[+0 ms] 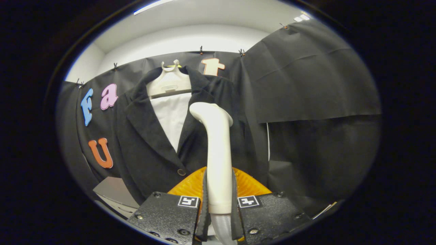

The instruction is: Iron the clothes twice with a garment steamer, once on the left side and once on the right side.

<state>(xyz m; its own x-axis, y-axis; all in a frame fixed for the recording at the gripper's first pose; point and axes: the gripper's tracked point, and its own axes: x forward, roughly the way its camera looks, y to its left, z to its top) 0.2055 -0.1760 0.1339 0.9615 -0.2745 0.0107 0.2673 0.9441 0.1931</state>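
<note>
Backdrop: black cloth wall (pixel 306 75) stood under a white ceiling.
Jacket: dark jacket (pixel 146 143) hung on a pale hanger (pixel 169 81), lapels open, one button showing.
Steamer: cream steamer (pixel 218 153) stood upright before the jacket's front.
Gripper: gripper (pixel 218 200) was clamped on the steamer's handle, both fingers pressing.

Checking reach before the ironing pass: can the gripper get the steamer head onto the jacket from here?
Probably yes. The gripper is shut on the steamer, whose head rises just in front of the jacket on its hanger, with nothing between them.
</note>
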